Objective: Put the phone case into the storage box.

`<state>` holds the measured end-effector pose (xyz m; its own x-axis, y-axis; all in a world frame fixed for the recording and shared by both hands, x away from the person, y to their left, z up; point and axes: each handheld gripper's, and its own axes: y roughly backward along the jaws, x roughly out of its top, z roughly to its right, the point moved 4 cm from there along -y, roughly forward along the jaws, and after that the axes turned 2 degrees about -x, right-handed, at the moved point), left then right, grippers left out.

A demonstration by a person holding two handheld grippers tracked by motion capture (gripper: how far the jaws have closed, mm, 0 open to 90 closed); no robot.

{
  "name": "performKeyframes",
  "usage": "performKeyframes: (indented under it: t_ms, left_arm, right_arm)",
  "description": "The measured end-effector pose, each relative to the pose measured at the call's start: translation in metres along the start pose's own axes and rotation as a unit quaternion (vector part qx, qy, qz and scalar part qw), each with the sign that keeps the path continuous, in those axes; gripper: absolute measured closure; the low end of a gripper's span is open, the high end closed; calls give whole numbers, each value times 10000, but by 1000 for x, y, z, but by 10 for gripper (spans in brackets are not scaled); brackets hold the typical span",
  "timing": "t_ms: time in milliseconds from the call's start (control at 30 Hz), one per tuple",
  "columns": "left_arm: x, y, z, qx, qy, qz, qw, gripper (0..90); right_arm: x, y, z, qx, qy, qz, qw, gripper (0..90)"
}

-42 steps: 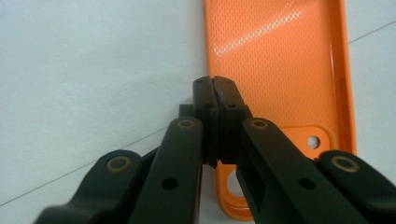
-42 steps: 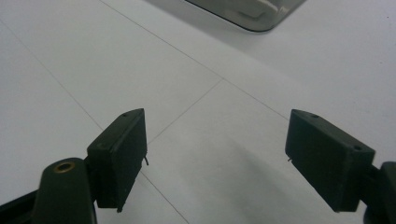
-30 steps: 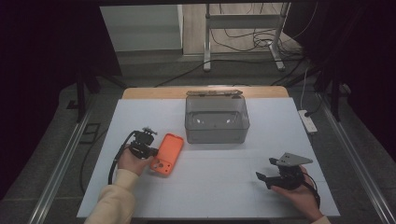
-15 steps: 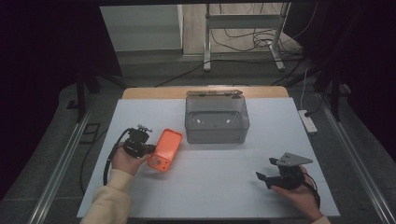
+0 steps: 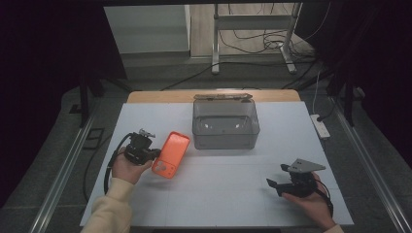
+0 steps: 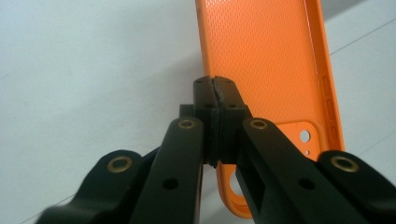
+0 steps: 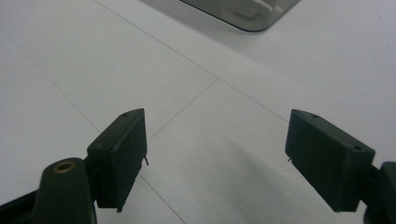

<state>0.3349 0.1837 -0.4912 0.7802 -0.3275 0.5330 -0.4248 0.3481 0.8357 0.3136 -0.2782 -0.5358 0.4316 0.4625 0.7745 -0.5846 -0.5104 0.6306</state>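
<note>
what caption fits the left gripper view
Left claw shut on the edge of an orange phone case above the white table.

On the bench (image 5: pixel 218 194) a bin (image 5: pixel 225 124) stands toward the far edge, about midway across. Behind it, along the bench's far rim, lies a flat strip (image 5: pixel 222 96). Nearer the person and left of the bin, the phone case (image 5: pixel 170 154) is held tilted above the bench, with the left gripper (image 5: pixel 149 154) at its left edge. The right gripper (image 5: pixel 273 184) sits well apart on the near right, before the bin's right corner. A power strip (image 5: pixel 321 126) lies off the bench's right edge.
</note>
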Motion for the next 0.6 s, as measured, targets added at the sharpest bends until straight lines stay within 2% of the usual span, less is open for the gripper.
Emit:
performKeyframes:
  t_ms: [600]
  left_arm:
    - [-1,7,5,-79,-180,77,9998,892]
  right_arm:
    - [2,3,2,-114,-21,116,9999,213]
